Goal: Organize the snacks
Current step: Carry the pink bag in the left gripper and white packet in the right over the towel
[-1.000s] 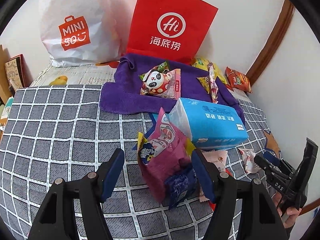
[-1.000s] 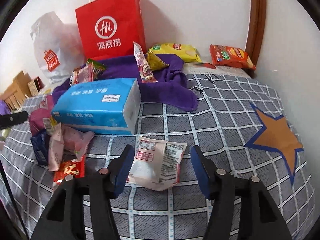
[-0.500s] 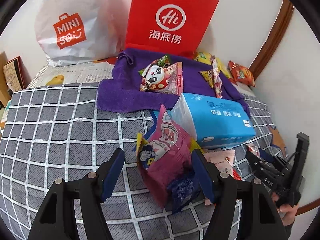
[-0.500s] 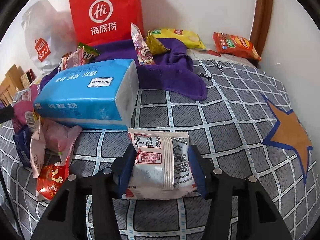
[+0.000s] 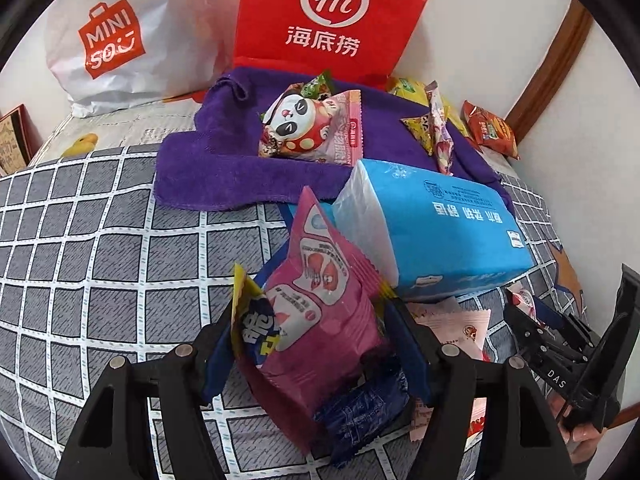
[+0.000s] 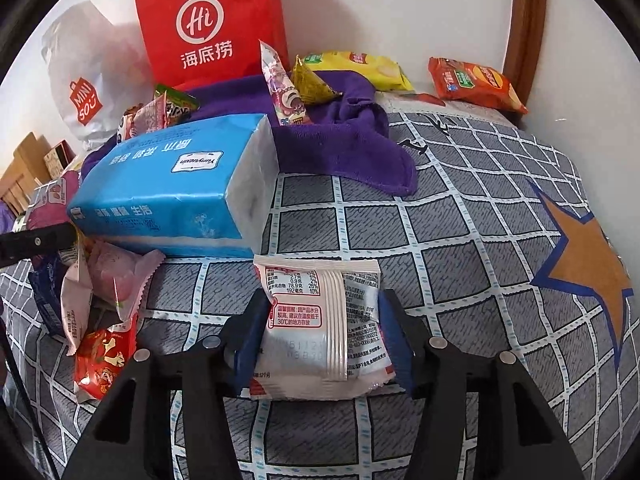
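Observation:
My left gripper (image 5: 312, 344) straddles a pink snack packet (image 5: 320, 312) that leans on a dark blue packet (image 5: 360, 404); its fingers sit close to the packet's sides. My right gripper (image 6: 320, 340) has its blue pads against both sides of a white snack packet (image 6: 320, 320) lying on the bed. A panda-print packet (image 5: 308, 124) and a long pink packet (image 5: 438, 128) lie on a purple towel (image 5: 224, 168). Yellow (image 6: 356, 68) and orange (image 6: 472, 82) chip bags lie near the wall.
A blue tissue pack (image 5: 432, 232) lies mid-bed between the grippers. A red paper bag (image 5: 332, 16) and a white Miniso bag (image 5: 120, 36) stand at the back. Small pink and red packets (image 6: 104, 304) lie left of the right gripper. The right gripper shows in the left view (image 5: 568, 360).
Both grippers moved forward over their packets. The right gripper's fingers closed in from wide open until they touch the white packet. The left fingers now flank the pink packet more closely.

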A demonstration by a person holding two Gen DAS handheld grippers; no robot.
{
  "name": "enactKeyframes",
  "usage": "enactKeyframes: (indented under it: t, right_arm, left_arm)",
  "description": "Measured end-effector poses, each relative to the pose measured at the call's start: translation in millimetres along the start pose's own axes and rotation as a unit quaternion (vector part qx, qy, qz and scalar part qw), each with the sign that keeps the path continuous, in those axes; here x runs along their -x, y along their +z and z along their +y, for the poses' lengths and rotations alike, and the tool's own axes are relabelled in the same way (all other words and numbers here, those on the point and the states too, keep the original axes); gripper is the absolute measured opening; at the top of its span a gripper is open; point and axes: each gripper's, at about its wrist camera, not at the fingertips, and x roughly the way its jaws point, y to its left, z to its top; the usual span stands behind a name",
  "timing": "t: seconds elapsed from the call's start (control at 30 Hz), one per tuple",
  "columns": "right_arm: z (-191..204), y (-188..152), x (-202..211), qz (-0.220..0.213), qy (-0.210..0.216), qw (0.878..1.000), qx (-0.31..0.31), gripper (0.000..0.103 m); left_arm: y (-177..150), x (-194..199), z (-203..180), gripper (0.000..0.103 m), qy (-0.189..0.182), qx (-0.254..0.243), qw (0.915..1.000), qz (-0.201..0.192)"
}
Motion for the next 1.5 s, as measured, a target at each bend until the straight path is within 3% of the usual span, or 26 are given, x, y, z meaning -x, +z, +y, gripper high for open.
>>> enactKeyframes:
  t: [0.23,0.47,0.6,0.97,1.5]
  right_arm:
    - [-1.6,-0.1,0.2,-0.001,0.004,1.000,-0.003,0.055]
    - [-6.5,-0.3,1.8,-0.007,0.019,1.000,-0.019,0.053]
    - [-1.9,0.3,5.6,-0.007,0.001,1.000,-0.005,0.050]
    - [15.0,4.3,49.9,-0.037,0.025,0.999,-0.003,0.048]
    - [42.6,1.8,119.9,-0.086,0.029,0.996,0.013,0.047]
  left_arm:
    - [-2.1,8.2,5.8,0.059,-0.012,0.006,0.9999,-0.008]
    - [-3.7,27.6,12.9,0.057,-0.013,0.014,0.9995,-0.025]
    - [-3.0,45.4,19.2,0.057,-0.014,0.018,0.9990,-0.040]
    - [-8.7,92.6,21.3,0.057,-0.024,0.018,0.9963,-0.080]
    - [-30.4,131.7,-8.1,0.057,-0.051,0.002,0.9942,-0.095]
